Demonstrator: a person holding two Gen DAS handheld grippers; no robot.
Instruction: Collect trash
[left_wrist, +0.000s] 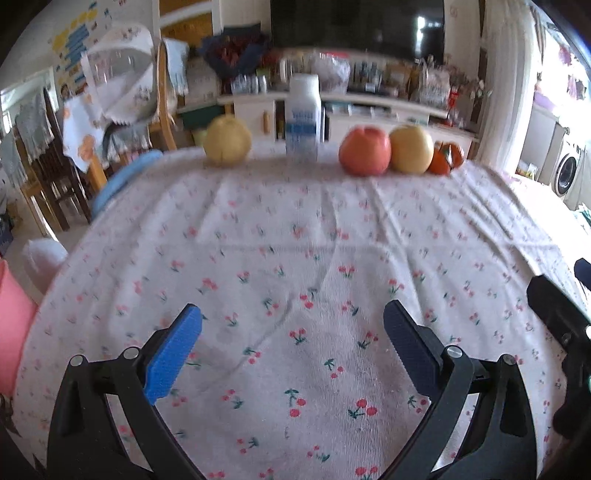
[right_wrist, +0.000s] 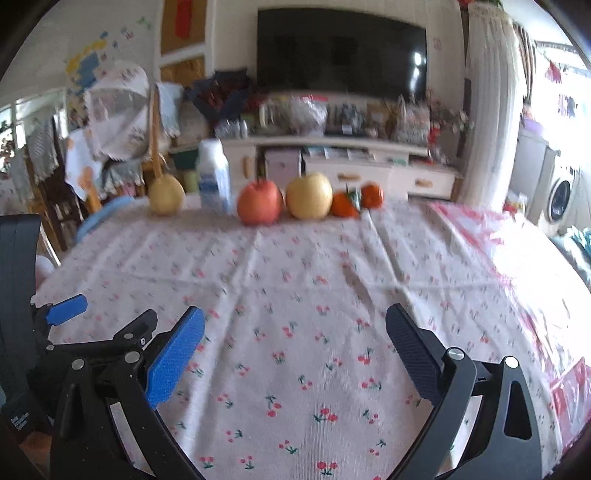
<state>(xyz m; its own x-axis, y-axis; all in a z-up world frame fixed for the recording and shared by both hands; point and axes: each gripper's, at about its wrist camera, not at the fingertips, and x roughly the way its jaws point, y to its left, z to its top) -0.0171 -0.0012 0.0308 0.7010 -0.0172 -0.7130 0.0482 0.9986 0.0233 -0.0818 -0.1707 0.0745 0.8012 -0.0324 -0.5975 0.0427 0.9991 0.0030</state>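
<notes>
Fruit lines the far edge of the table (left_wrist: 295, 295), which wears a white cloth printed with small red cherries; from the left wrist view a pale yellow pear (left_wrist: 227, 140) stands alone at the left, then a white plastic bottle with a blue label (left_wrist: 303, 118), upright, then a red apple (left_wrist: 365, 150) touching a yellow apple (left_wrist: 411, 149), with an orange persimmon (left_wrist: 447, 158) just beside that; in the right wrist view a second orange fruit shows beside the first, with a green leaf between them. The bottle is the only packaging-like item on the cloth, standing between the pear and the red apple, well apart from both grippers; the frames are blurred and its label cannot be read. The left gripper (left_wrist: 293, 347) hovers over the near part of the cloth, jaws wide apart and holding nothing; the right gripper (right_wrist: 295, 350) does likewise just beside it, jaws wide and empty; each shows in the edge of the other's view. Behind the table stand a dark television (right_wrist: 341, 55) on a pale cabinet, wooden chairs at the left and a washing machine (right_wrist: 559, 195) at the far right.
</notes>
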